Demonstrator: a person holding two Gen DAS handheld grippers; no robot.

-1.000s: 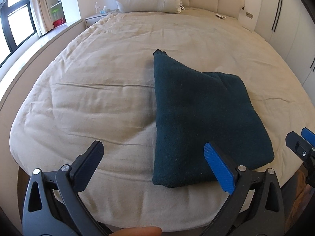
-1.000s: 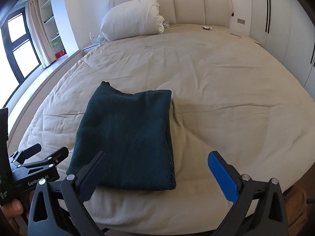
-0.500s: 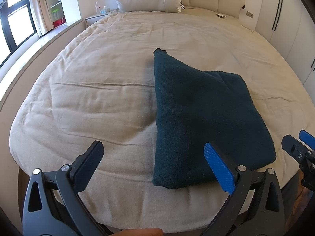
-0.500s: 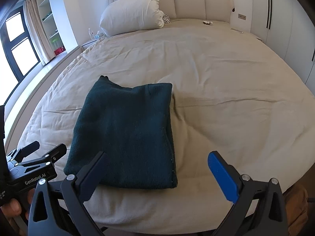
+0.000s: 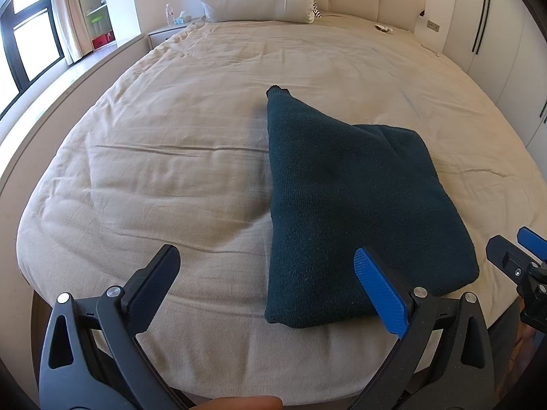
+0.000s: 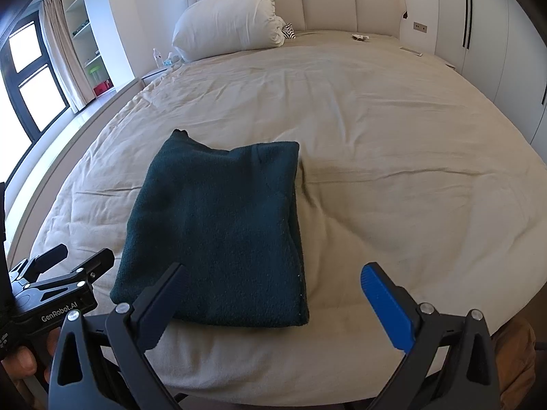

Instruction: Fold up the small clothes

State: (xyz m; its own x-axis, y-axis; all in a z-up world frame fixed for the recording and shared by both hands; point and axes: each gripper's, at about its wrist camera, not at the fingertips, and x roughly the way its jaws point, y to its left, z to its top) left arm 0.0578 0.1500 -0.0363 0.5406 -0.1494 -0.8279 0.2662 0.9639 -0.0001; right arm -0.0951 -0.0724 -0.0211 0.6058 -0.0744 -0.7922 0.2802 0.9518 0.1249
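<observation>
One dark green garment (image 6: pixel 218 235) lies folded on the bed (image 6: pixel 393 157), apparently finished, as left gripper (image 5: pixel 270 276) and right gripper (image 6: pixel 273 290) hover spread, empty.

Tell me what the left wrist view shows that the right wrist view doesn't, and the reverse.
Only the left wrist view shows the left hand-held gripper from behind, open. Only the right wrist view shows the right hand-held gripper from behind, open, plus the person's fingers. Both show the folded dark green garment on the beige bed and the pillow.
</observation>
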